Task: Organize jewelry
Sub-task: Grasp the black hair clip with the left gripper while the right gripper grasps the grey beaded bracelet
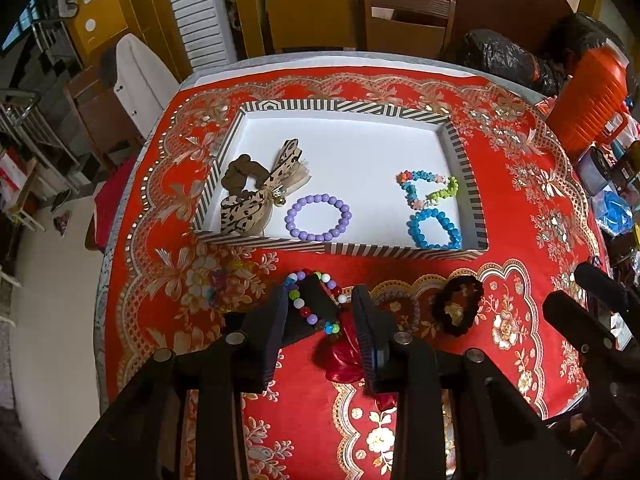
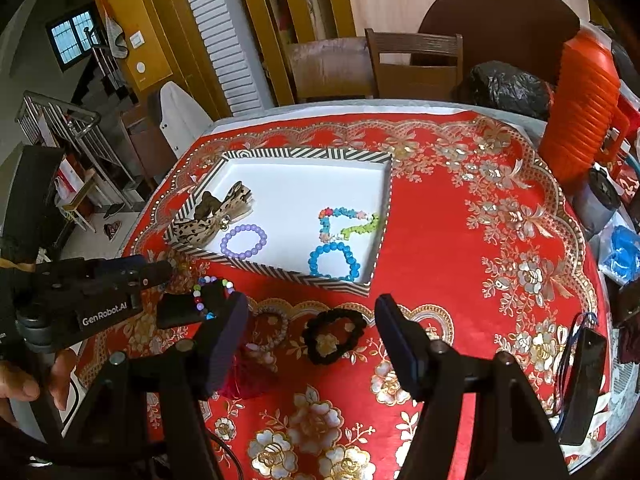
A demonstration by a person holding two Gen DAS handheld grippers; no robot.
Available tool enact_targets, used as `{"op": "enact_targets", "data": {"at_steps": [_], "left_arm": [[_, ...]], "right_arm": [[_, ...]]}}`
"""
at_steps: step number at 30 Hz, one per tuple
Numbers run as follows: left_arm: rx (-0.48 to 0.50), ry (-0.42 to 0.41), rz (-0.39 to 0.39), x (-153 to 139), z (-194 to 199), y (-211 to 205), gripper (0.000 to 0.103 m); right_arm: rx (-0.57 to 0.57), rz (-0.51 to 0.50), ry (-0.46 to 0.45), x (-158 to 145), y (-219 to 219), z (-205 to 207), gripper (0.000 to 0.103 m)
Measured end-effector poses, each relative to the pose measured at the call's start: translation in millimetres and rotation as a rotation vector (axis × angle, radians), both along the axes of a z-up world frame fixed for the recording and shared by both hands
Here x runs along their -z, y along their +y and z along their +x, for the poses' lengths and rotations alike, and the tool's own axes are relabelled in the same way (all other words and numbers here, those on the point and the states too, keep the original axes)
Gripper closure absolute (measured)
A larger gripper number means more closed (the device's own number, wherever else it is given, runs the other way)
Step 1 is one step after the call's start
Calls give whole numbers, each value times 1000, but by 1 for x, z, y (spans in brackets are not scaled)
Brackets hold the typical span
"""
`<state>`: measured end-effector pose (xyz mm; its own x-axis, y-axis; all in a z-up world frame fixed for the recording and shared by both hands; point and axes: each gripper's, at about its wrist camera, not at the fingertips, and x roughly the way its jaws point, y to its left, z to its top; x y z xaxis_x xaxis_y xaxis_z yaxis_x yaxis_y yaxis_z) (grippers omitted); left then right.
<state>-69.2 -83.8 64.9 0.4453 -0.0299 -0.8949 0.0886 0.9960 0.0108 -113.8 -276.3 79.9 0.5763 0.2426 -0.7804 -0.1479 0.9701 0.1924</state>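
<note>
Both wrist cameras are looking steeply down from close above the near table edge, sharing the striped tray; the right one is viewing from farther right.

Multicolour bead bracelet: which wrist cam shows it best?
Left wrist: the multicolour bead bracelet sits close and centred, draped over a black pad between the left gripper fingers. The right wrist view shows it smaller, near the left edge, partly hidden.

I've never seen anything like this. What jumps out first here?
The bright red floral tablecloth fills the view, with a striped tray at its middle holding purple bracelet and blue bracelet. Nearer, the left gripper has a multicoloured bead bracelet between its fingers.
</note>
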Motion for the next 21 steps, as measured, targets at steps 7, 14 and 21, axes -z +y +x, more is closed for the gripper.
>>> {"op": "enact_targets", "data": {"at_steps": [7,14,21], "left_arm": [[-1,10,-2,4,1,3,90],[-3,28,-9,8,3,7,90],[-37,67,-65,14,10,30,90]], "right_arm": [[-5,-1,6,3,2,3,34],[-2,-3,24,8,2,5,34],[5,-19,44,18,-7,8,34]]}}
